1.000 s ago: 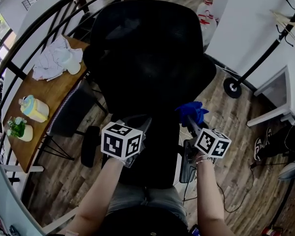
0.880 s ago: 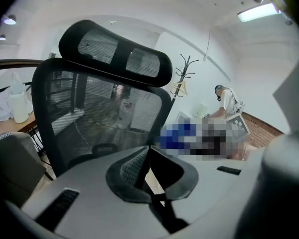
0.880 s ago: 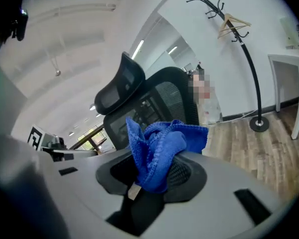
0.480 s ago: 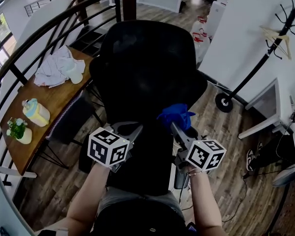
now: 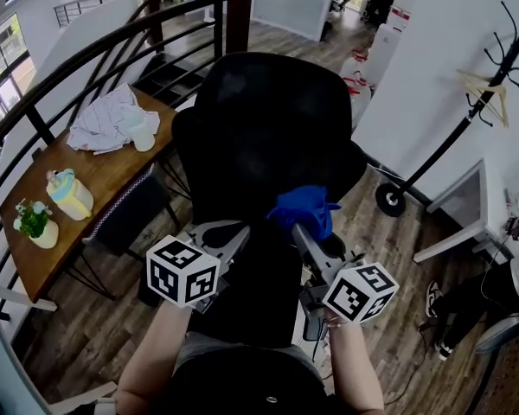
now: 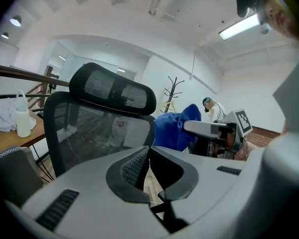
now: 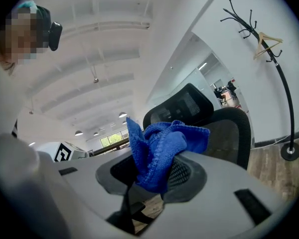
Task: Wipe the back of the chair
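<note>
In the head view, the chair is standing upright, its tall back facing the person. The right gripper is holding a blue cloth at the back's lower part.

In the left gripper view, the left gripper is gripping nothing, its jaws meeting.

In the right gripper view, the jaws are pinching the bunched cloth.

The left tongs and the right tongs are light grey, with wide smooth arms. Each has black pads with tiny bumps on them, and dark slots on the arms. Each carries a white cube with black square marks on its sides. The person wears a black top and grey trousers.
</note>
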Action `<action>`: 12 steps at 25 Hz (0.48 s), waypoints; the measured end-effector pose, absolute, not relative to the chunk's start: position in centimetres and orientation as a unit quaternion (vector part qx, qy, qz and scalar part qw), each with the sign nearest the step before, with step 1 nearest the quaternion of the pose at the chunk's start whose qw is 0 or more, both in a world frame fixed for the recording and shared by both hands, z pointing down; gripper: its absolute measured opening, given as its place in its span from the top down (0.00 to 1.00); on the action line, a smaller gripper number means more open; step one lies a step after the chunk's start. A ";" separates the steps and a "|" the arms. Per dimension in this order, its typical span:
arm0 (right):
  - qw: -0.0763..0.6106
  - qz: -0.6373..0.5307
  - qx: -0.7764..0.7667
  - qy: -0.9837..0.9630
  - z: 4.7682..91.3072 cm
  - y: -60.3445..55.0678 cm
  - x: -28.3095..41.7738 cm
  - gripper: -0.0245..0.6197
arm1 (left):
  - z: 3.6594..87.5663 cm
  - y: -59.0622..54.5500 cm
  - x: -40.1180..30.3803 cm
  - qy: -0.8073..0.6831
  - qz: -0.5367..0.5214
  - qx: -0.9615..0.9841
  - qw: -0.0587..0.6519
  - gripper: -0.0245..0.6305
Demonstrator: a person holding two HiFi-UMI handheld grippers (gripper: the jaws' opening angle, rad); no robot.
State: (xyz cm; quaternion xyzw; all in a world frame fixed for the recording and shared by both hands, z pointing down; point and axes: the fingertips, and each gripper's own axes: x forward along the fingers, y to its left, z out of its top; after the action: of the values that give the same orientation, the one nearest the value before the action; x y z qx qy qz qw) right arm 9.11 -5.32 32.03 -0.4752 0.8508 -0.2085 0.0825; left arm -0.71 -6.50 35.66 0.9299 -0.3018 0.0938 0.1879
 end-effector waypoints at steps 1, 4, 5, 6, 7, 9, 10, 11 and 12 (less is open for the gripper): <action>0.082 -0.203 -0.471 0.854 31.8 -5.0 8.7 0.74 | 35.6 -6.4 -1.0 -0.306 0.092 0.929 0.189 0.93; 0.077 -0.194 -0.457 0.865 31.4 -4.2 7.6 0.74 | 35.3 -6.1 -1.8 -0.317 0.086 0.926 0.187 0.93; 0.078 -0.194 -0.452 0.867 31.4 -3.9 7.2 0.74 | 35.4 -6.0 -2.0 -0.318 0.086 0.925 0.188 0.93; 0.079 -0.196 -0.447 0.869 31.4 -3.7 6.9 0.74 | 35.5 -5.9 -2.2 -0.317 0.088 0.925 0.190 0.93; 0.080 -0.198 -0.445 0.870 31.5 -3.6 6.6 0.74 | 35.7 -5.8 -2.3 -0.316 0.091 0.925 0.192 0.93; 0.077 -0.200 -0.444 0.870 31.9 -3.5 6.1 0.74 | 36.0 -5.5 -2.5 -0.317 0.097 0.924 0.193 0.93; 0.073 -0.201 -0.444 0.870 32.1 -3.5 5.9 0.74 | 36.1 -5.5 -2.7 -0.318 0.098 0.923 0.193 0.93; 0.069 -0.201 -0.443 0.871 32.3 -3.4 5.7 0.74 | 36.1 -5.4 -2.8 -0.319 0.098 0.923 0.193 0.93; 0.064 -0.202 -0.442 0.872 32.6 -3.4 5.5 0.74 | 36.2 -5.3 -2.9 -0.320 0.097 0.922 0.193 0.93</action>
State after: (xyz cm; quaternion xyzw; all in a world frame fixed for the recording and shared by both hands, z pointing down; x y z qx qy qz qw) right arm 5.51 -3.37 32.56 -0.4420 0.8717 -0.2017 0.0643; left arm -2.85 -5.34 36.19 0.9225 -0.3201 0.0969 0.1928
